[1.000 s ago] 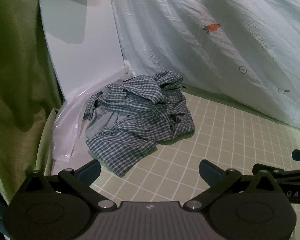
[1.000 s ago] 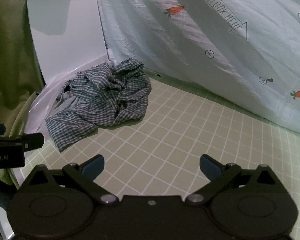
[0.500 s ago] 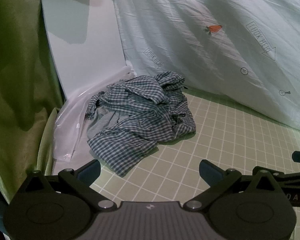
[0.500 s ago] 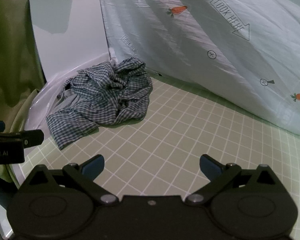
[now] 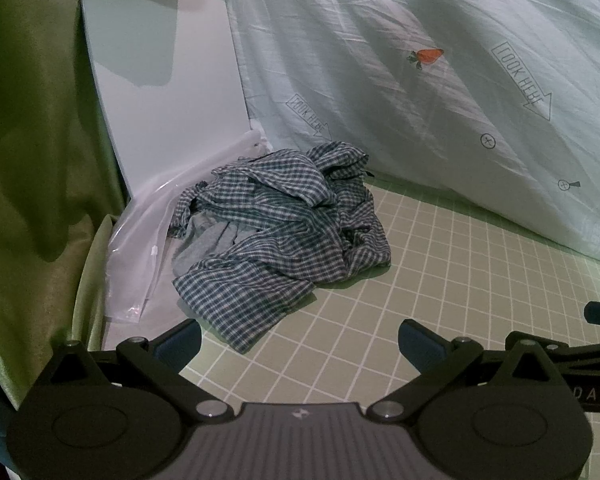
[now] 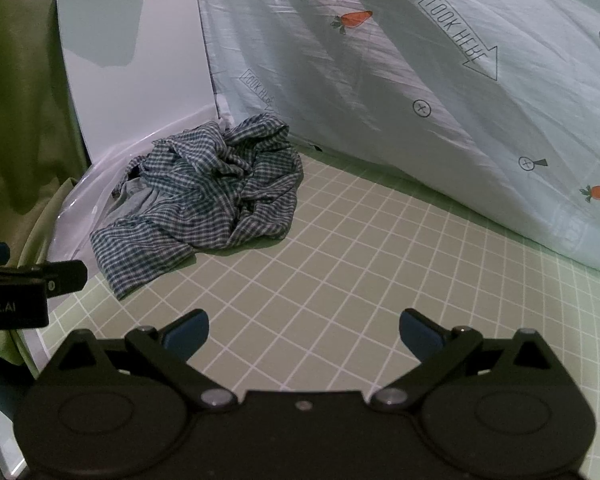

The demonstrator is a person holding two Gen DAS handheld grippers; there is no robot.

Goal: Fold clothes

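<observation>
A crumpled checked shirt (image 5: 284,232) is lying in a heap at the far left of the green gridded mat (image 5: 440,280), its near corner trailing toward the camera; part of it is resting on a sheet of clear plastic (image 5: 140,240) beside a white board (image 5: 160,80) that is leaning upright. Behind it a pale bedsheet (image 5: 420,80) printed with carrots and arrows is hanging down to the mat; a green cloth (image 5: 28,140) is draping the left edge. The left gripper (image 5: 300,340) is hovering over the mat just short of the shirt, its fingers spread wide and holding nothing; the right gripper (image 6: 304,330) is likewise hanging with fingers spread and empty, the shirt (image 6: 204,188) lying ahead to its left, well apart.
</observation>
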